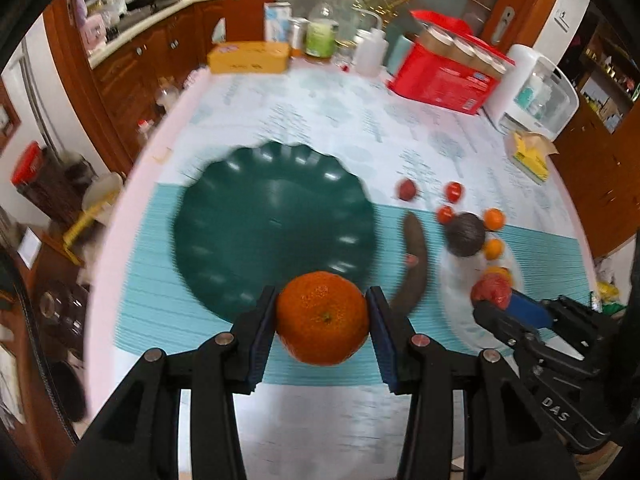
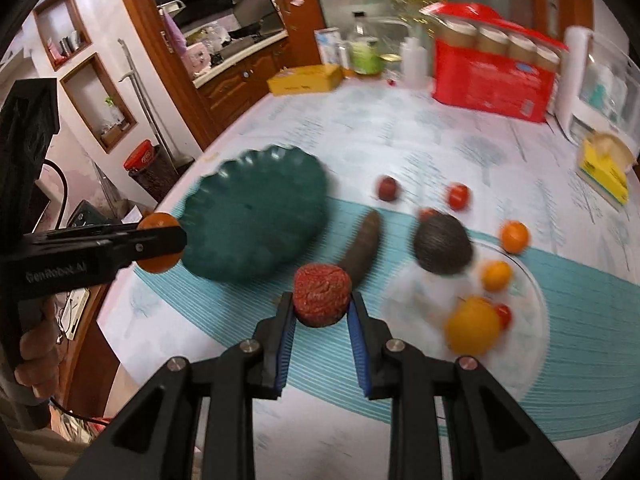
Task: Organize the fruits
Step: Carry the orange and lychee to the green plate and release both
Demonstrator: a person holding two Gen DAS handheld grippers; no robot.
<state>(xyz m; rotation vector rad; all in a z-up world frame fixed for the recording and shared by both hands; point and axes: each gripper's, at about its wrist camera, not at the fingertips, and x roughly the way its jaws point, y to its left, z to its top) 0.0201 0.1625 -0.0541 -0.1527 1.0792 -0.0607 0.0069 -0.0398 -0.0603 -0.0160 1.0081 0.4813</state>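
My left gripper [image 1: 322,312] is shut on a large orange [image 1: 322,317], held just in front of the near rim of a dark green scalloped plate [image 1: 272,224]. My right gripper [image 2: 322,306] is shut on a round red bumpy fruit [image 2: 322,294], held above the teal mat. It shows in the left wrist view [image 1: 493,291] at the right. The left gripper shows in the right wrist view [image 2: 160,246], next to the green plate [image 2: 260,212]. A dark banana [image 2: 364,246], an avocado [image 2: 442,246], small oranges [image 2: 514,236] and small red fruits [image 2: 458,196] lie around a clear glass plate [image 2: 528,280].
A yellow fruit [image 2: 474,326] sits on the glass plate. At the table's far side stand a red box [image 2: 492,80], a yellow box [image 2: 304,80], bottles and jars [image 2: 366,54] and a white appliance [image 1: 532,92]. A yellow tissue pack [image 2: 604,170] lies at the right.
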